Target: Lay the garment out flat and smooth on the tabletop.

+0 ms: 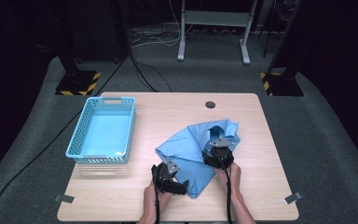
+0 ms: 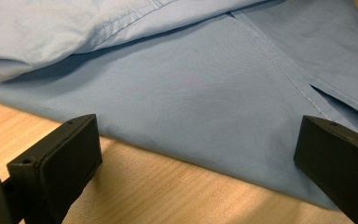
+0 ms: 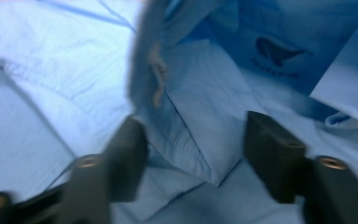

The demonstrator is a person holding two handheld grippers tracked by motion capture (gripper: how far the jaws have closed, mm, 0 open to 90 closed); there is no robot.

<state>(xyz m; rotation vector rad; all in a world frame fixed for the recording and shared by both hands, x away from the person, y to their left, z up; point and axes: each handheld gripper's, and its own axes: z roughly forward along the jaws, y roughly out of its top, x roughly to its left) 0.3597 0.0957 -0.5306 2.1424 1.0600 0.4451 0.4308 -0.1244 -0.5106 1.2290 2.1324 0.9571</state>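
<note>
Right tool [image 3: 196, 154] is hanging half-open around a shirt [image 1: 193, 142] fold, gripping nothing; left tool [image 2: 196, 154] is gaping empty at the hem. Closing now, you're risking pinching 2 layers.

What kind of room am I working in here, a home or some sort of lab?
Most likely a lab or recording studio, not a home. The wooden table stands alone on grey carpet amid dark surroundings, stand bases with yellow-black hazard stripes flank it, and loose cables trail across the floor.
</note>
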